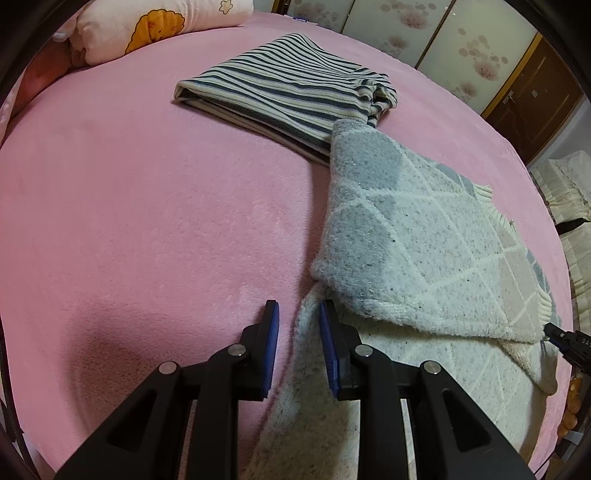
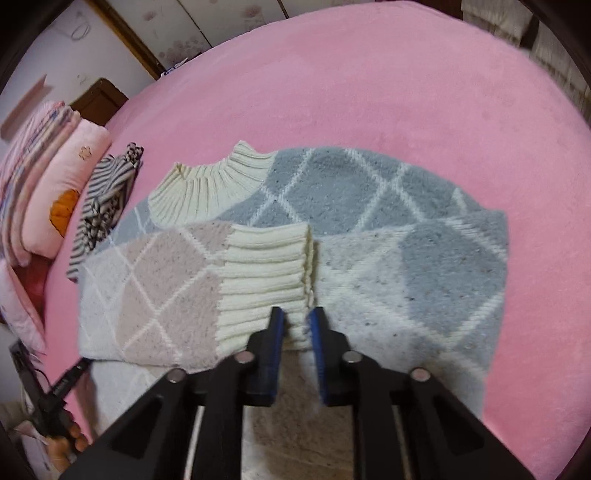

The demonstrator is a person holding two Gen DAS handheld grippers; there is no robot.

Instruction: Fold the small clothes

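A cream, grey and pink diamond-pattern sweater (image 1: 424,229) lies on the pink bed, both sleeves folded across its body. In the right wrist view the sweater (image 2: 332,192) shows its ribbed collar (image 2: 210,184) at the far left and a ribbed cuff (image 2: 266,273) in the middle. My left gripper (image 1: 297,314) is open, its jaws astride the sweater's near left edge. My right gripper (image 2: 297,314) is open, just above the ribbed cuff, holding nothing.
A folded striped garment (image 1: 280,92) lies beyond the sweater, also seen in the right wrist view (image 2: 103,206). Pink pillows (image 1: 147,29) sit at the bed's head. The pink blanket (image 1: 147,221) stretches to the left. Wardrobe doors (image 1: 443,37) stand behind.
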